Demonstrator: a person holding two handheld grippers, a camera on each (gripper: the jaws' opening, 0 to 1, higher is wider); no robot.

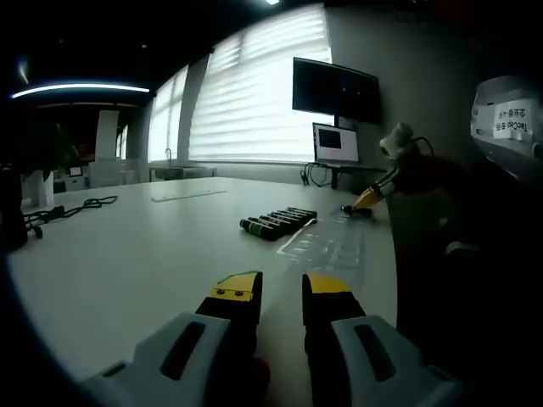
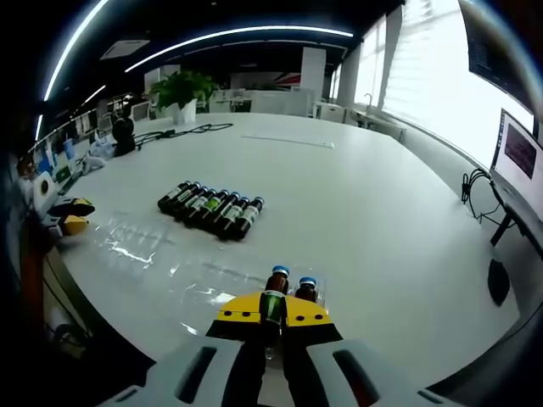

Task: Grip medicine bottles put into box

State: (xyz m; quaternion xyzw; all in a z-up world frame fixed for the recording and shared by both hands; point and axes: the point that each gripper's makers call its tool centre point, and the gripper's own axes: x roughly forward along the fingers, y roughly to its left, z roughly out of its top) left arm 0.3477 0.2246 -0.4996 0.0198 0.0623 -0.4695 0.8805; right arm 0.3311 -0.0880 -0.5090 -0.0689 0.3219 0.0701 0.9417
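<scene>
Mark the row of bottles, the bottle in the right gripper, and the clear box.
row of bottles (image 2: 211, 209), right gripper view, middle bottle's body
held bottle (image 2: 273, 303), right gripper view, its dark body
clear box (image 1: 327, 243), left gripper view, transparent top face

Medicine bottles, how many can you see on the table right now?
9: seven lie in a row mid-table, one is held in the right claw, another stands beside it. More may be hidden.
</scene>
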